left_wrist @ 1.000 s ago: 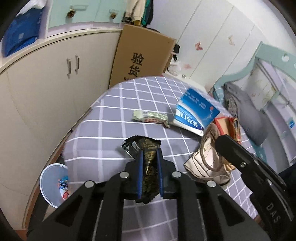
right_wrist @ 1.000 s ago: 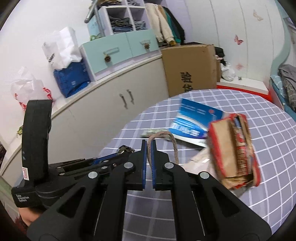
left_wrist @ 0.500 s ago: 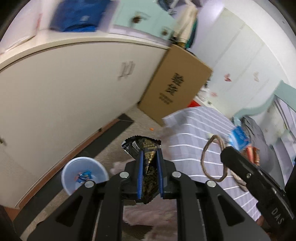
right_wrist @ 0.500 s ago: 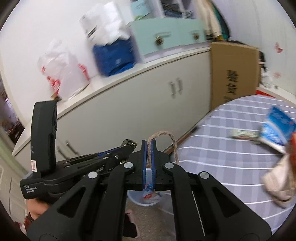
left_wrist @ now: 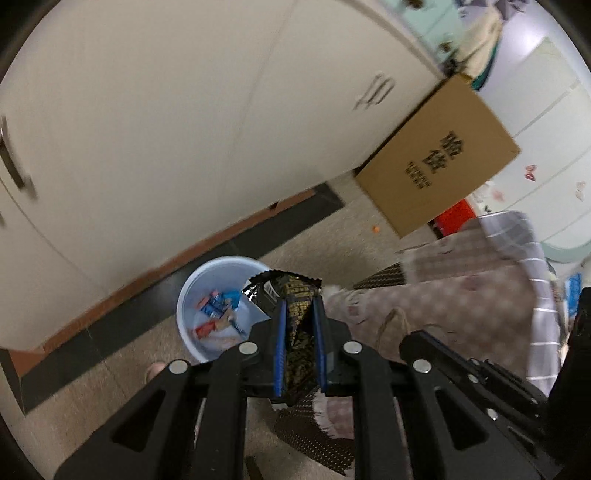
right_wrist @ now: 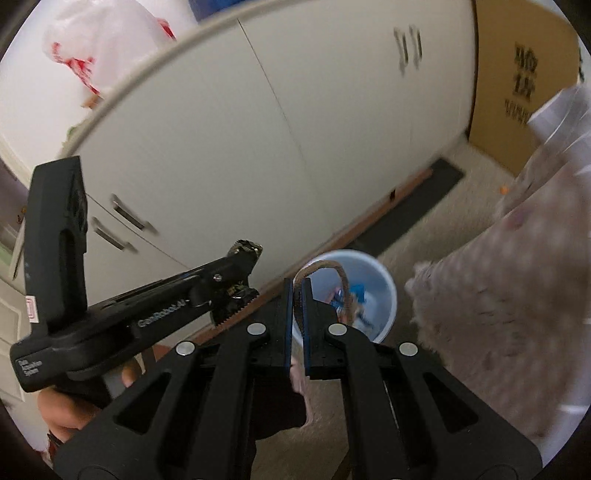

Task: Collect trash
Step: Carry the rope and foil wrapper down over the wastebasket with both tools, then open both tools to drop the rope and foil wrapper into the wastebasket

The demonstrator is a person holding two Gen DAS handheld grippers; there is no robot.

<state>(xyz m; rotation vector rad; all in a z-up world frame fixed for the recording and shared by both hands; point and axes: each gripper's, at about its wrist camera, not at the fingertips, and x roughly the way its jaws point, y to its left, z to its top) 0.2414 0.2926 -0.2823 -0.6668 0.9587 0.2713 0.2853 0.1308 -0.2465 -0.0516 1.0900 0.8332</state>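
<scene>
Clamping a dark wrapper (left_wrist: 295,306), left gripper (left_wrist: 299,314); right gripper (right_wrist: 295,291) pinching rope handle (right_wrist: 332,269)

A home bedroom: cream cupboards (left_wrist: 184,129), hanging clothes (left_wrist: 480,33), bedding (left_wrist: 461,295), cardboard box (left_wrist: 439,162), floor bin (left_wrist: 218,295).

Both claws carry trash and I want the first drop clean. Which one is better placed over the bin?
Probably left: the left claw holds the dark wrapper overlapping the bin rim. The right claw pinches only a rope handle.
</scene>
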